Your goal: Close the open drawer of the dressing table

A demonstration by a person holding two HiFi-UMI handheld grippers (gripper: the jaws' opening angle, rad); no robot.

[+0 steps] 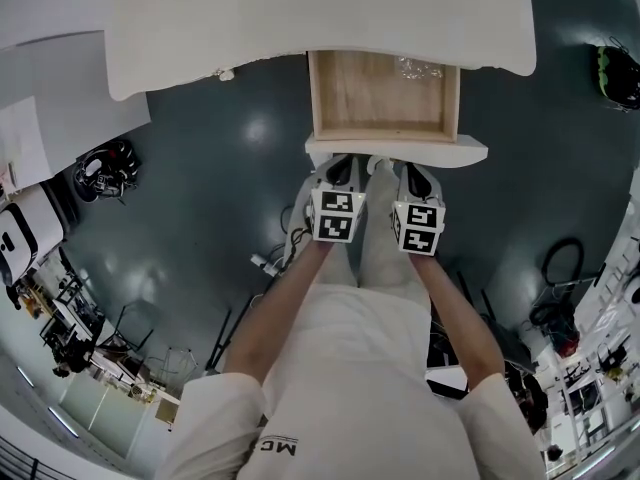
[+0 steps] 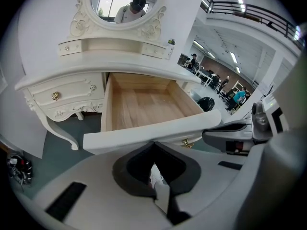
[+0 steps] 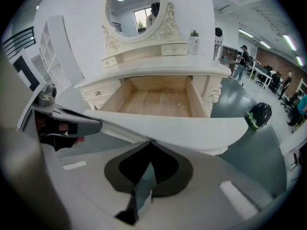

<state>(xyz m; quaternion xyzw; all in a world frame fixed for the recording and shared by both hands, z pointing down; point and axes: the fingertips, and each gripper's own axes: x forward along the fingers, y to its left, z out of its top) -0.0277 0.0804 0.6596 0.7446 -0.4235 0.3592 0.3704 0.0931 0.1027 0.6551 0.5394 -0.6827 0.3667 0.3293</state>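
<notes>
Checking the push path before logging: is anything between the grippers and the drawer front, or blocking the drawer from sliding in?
Nothing visible does. The left gripper and right gripper, both shut, sit right at the drawer front; the drawer looks bare inside.

A: Where does the head view sit?
B: High above, facing steeply down on the drawer [image 1: 370, 93] and the dressing table [image 1: 300, 13] top.
A: And the two gripper views?
B: Low, right up against the drawer's front, facing the mirror [image 2: 125, 4], side by side. All three share the open drawer.
</notes>
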